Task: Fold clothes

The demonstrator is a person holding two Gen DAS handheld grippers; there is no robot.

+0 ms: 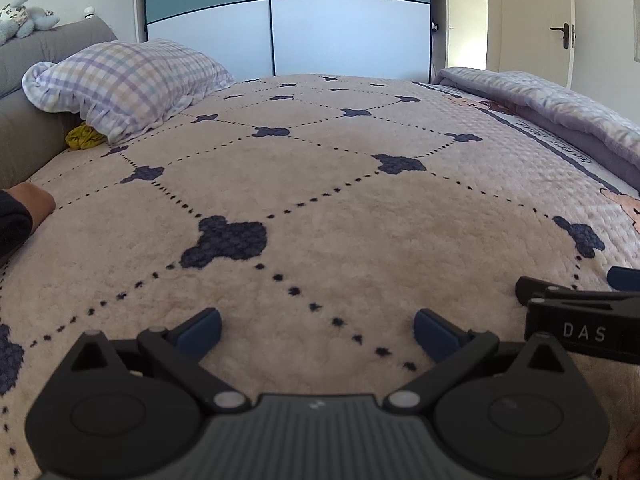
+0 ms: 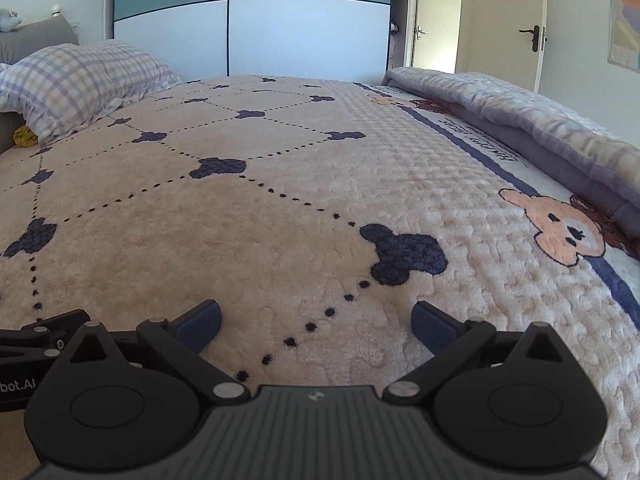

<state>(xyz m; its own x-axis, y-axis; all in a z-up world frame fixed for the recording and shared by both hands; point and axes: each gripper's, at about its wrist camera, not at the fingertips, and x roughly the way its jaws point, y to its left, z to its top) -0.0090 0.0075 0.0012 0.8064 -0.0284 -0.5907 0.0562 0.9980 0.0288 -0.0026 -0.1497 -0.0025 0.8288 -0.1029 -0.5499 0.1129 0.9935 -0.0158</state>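
Your left claw [image 1: 318, 332] and right claw [image 2: 316, 326] both stand wide with nothing between the pads, side by side low over the bed's beige blanket [image 2: 248, 232]. No loose garment shows on the bed; a checked pillow [image 1: 132, 80] lies far left.

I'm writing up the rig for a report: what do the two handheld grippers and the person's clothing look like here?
Both the left gripper and the right gripper have matte black linkage arms with silver pivot pins, round black hubs, a ribbed grey body and blue fingertip pads. White lettering "DAS" marks the right one's side. A dark sleeve shows at the left edge.
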